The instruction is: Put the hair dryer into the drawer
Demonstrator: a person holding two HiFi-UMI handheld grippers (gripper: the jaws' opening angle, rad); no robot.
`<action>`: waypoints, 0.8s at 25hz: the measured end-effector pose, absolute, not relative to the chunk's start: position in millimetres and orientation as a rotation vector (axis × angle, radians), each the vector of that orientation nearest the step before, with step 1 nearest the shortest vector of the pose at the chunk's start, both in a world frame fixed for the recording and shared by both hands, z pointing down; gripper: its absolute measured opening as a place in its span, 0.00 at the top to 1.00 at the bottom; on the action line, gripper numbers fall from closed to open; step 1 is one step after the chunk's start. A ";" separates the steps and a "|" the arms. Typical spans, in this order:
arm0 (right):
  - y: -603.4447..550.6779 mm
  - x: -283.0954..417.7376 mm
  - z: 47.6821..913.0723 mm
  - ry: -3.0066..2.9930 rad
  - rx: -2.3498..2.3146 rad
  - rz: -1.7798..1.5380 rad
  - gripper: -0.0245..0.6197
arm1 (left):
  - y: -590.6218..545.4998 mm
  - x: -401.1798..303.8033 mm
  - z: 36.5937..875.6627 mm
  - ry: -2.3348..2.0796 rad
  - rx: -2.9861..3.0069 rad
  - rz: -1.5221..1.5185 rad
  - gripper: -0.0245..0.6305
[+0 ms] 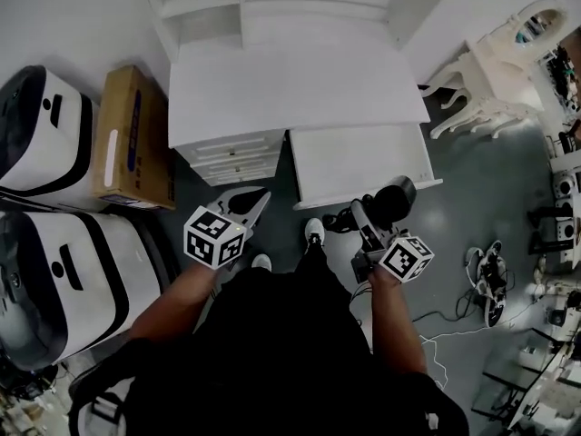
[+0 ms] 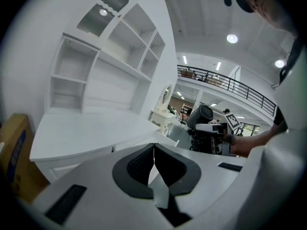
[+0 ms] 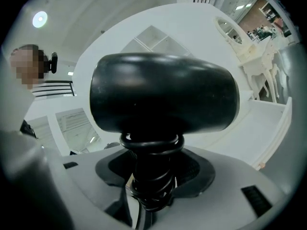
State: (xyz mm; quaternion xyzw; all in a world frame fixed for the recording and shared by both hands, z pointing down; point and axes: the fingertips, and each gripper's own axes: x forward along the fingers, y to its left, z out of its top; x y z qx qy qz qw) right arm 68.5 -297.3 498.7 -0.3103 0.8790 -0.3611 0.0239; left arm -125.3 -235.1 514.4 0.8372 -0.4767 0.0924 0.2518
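I've got the hair dryer in the right gripper. The jaws are clamped on its handle, which has the black cord wound round it in coils. In the right gripper view the hair dryer fills the middle. The handle comes straight up out of the right gripper, and the fat black barrel sits across the top of it. So the barrel's long axis runs side to side, square to the jaws. I can't tell which end is the nozzle.

From the head view, the drawer stands pulled out of the white desk, and I see no contents in it. The dryer is held in the air at the drawer's front rim, toward its right corner, with the barrel overlapping that rim. The handle slants back from the drawer toward me.

The left gripper is off the drawer's front left corner, close beside it but not touching. It points up along the drawer's left side. In the left gripper view its jaws are pressed together at the tips with nothing between them. That view also catches the dryer to the right, beyond the desk edge.

Further left of the drawer is a small chest under the desk. Beyond that, well apart from the drawer, stands a cardboard box.
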 end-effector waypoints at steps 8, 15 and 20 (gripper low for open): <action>-369.8 64.9 544.0 3.115 -0.942 -0.927 0.59 | -283.9 -112.8 530.0 -1.367 2.193 0.273 0.95; -408.1 57.0 596.6 3.653 -0.706 -0.510 0.59 | -321.5 -89.1 546.3 -1.412 2.118 0.305 0.95; -432.8 52.3 643.0 3.904 -0.468 -0.205 0.59 | -342.4 -82.2 550.0 -1.463 2.074 0.319 0.95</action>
